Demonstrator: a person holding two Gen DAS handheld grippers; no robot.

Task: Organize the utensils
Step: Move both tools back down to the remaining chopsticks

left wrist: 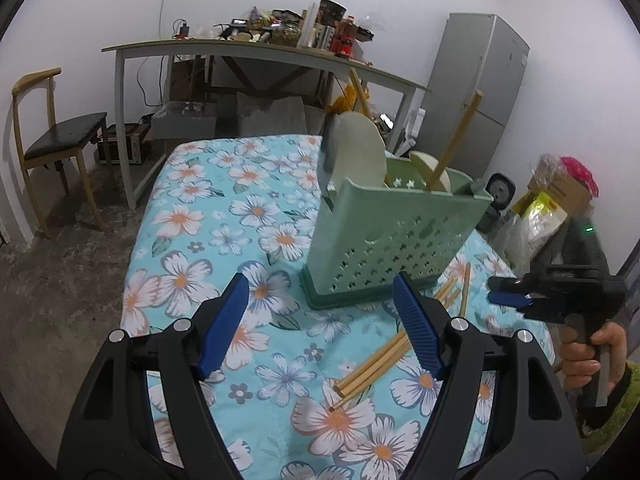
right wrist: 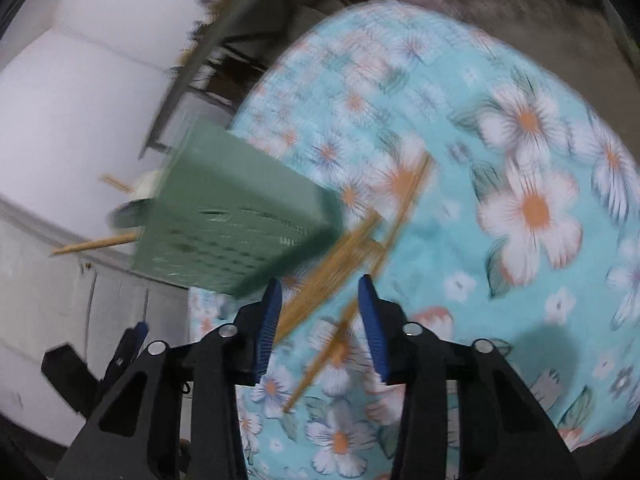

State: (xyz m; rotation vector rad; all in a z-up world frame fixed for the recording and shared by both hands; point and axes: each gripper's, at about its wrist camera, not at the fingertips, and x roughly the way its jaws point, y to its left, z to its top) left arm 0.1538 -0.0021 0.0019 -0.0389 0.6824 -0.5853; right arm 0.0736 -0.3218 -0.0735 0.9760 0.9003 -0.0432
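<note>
**Loose chopsticks beside the green caddy**

Floral turquoise cloth covers the table (left wrist: 192, 216), with a cluttered grey desk (left wrist: 256, 50), a wooden chair (left wrist: 52, 140) and a silver fridge (left wrist: 476, 92) behind. From the left wrist view, the left gripper (left wrist: 324, 320) hangs released, jaws wide and empty, over the near cloth. A perforated pale green plastic utensil caddy (left wrist: 384, 236) stands at centre right, holding pale spoons and an upright bamboo stick. Loose bamboo chopsticks (left wrist: 376, 368) lie just near of it, long axes running from near left to far right. The right gripper (left wrist: 508, 292) comes in low from the right, held by a hand (left wrist: 588, 356).

From the blurred right wrist view, its jaws stand partly apart around nothing, above the scattered chopsticks (right wrist: 352, 256), which cross each other. Closing on that crossed pile could, I judge, pinch several or flick one off the table; the caddy (right wrist: 228, 216) is close enough to be knocked.
</note>
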